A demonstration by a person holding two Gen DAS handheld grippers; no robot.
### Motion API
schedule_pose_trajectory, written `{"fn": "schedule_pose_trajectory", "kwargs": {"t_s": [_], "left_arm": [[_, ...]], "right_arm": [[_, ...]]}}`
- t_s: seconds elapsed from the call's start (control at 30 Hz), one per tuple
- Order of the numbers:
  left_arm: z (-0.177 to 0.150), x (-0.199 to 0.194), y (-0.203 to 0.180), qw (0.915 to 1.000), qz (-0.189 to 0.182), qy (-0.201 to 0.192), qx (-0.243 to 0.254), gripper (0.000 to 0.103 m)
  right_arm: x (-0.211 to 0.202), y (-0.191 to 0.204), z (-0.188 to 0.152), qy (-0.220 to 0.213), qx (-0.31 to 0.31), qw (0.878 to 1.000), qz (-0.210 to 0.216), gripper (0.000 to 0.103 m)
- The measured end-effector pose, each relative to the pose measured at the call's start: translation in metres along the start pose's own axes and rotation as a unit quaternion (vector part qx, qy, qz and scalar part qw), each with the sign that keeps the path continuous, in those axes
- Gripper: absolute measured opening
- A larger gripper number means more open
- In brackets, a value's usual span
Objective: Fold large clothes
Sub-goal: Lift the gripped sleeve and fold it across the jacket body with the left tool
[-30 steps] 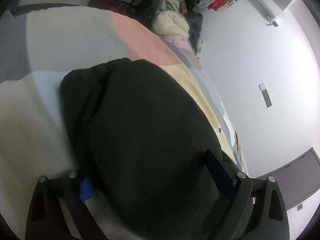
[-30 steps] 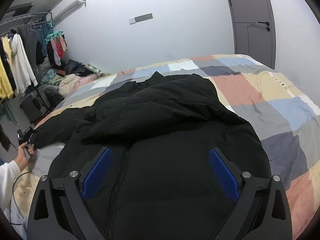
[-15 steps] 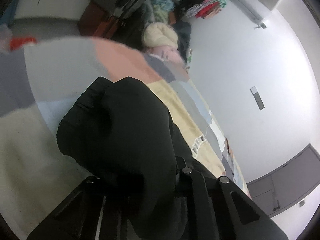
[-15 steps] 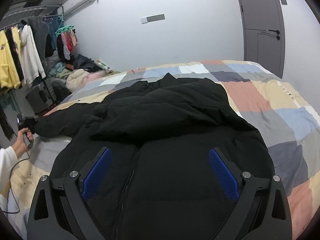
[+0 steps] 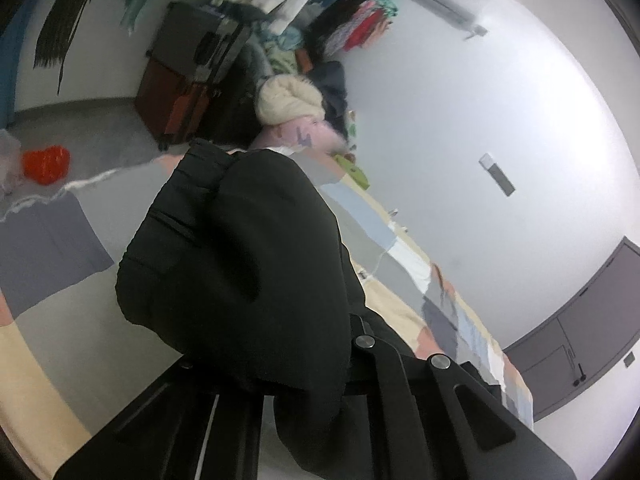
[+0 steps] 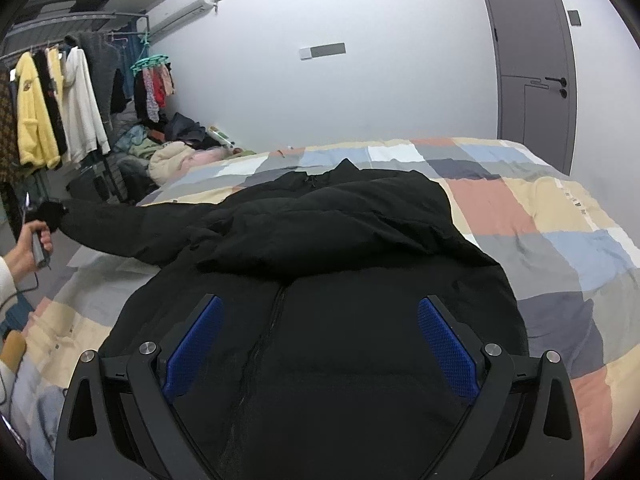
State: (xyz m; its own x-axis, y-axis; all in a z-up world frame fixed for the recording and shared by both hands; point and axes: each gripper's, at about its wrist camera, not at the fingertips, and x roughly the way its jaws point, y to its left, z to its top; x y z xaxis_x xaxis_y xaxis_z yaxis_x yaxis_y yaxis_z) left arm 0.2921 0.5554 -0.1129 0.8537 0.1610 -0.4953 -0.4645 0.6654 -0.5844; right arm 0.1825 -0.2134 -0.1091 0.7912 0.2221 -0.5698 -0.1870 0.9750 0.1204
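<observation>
Fingers of the right gripper stand wide apart, blue pads exposed, nothing between them, poised over the lower front of the black padded jacket. The jacket lies face up on the bed, zip running up the middle, one sleeve folded across the chest. The other sleeve is stretched out past the bed's edge to the left gripper, whose jaws are closed on its cuff end; fabric covers the fingertips in the left wrist view. The left hand grips that tool's handle off the bed's side.

The bed carries a patchwork quilt in peach, cream, grey, blue and white squares. Beyond its far corner, loose garments are heaped in a clothes pile. A clothes rack with yellow, white and dark items stands along the left wall, an air conditioner mounted above. The far wall is plain white with a small wall panel; a grey door stands at right. A red bag lies on the grey floor.
</observation>
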Motion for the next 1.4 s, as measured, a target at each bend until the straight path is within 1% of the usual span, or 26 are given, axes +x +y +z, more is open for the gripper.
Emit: {"fn": "schedule_pose_trajectory", "kwargs": {"t_s": [0.2, 0.27, 0.37, 0.47, 0.63, 0.77, 0.87, 1.03, 1.07, 1.1, 1.17, 1.33, 1.4], "left_arm": [[-0.002, -0.039, -0.041, 0.9998, -0.002, -0.007, 0.018, 0.006], [-0.005, -0.053, -0.056, 0.9995, 0.003, -0.008, 0.031, 0.006], [-0.009, -0.071, -0.083, 0.9987, -0.001, -0.011, 0.05, 0.006], [-0.013, -0.089, -0.116, 0.997, -0.008, -0.015, 0.076, 0.006], [-0.025, -0.111, -0.169, 0.994, -0.021, -0.018, 0.106, 0.006], [-0.037, -0.124, -0.22, 0.9895, -0.032, -0.027, 0.139, 0.006], [-0.045, -0.127, -0.249, 0.9873, -0.042, -0.029, 0.151, 0.006], [-0.073, -0.127, -0.305, 0.9813, -0.062, -0.023, 0.181, 0.007], [-0.082, -0.126, -0.32, 0.9793, -0.065, -0.021, 0.19, 0.007], [-0.087, -0.123, -0.325, 0.9783, -0.064, -0.02, 0.196, 0.007], [-0.101, -0.119, -0.349, 0.9747, -0.063, -0.018, 0.214, 0.007], [-0.142, -0.108, -0.4, 0.9658, -0.077, -0.009, 0.247, 0.007], [-0.164, -0.098, -0.421, 0.9619, -0.085, -0.001, 0.26, 0.007]], "right_arm": [[-0.012, -0.011, -0.003, -0.013, -0.001, 1.0, 0.0, 0.098], [-0.016, -0.013, -0.002, -0.017, -0.005, 1.0, 0.0, 0.098], [-0.022, -0.015, -0.003, -0.025, -0.008, 1.0, 0.002, 0.098], [-0.025, -0.019, -0.005, -0.027, -0.007, 1.0, 0.006, 0.098], [-0.029, -0.027, -0.007, -0.032, -0.01, 0.999, -0.001, 0.098], [-0.028, -0.031, -0.004, -0.037, -0.016, 0.999, -0.002, 0.098], [-0.027, -0.034, -0.003, -0.037, -0.016, 0.999, 0.001, 0.098], [-0.031, -0.038, -0.001, -0.044, -0.02, 0.999, 0.004, 0.098], [-0.031, -0.038, 0.0, -0.045, -0.022, 0.999, 0.002, 0.099], [-0.032, -0.039, 0.001, -0.046, -0.023, 0.999, 0.003, 0.099], [-0.033, -0.043, 0.001, -0.047, -0.019, 0.999, 0.008, 0.101], [-0.032, -0.051, 0.004, -0.046, -0.015, 0.999, 0.009, 0.101], [-0.033, -0.054, 0.005, -0.047, -0.012, 0.999, 0.009, 0.101]]}}
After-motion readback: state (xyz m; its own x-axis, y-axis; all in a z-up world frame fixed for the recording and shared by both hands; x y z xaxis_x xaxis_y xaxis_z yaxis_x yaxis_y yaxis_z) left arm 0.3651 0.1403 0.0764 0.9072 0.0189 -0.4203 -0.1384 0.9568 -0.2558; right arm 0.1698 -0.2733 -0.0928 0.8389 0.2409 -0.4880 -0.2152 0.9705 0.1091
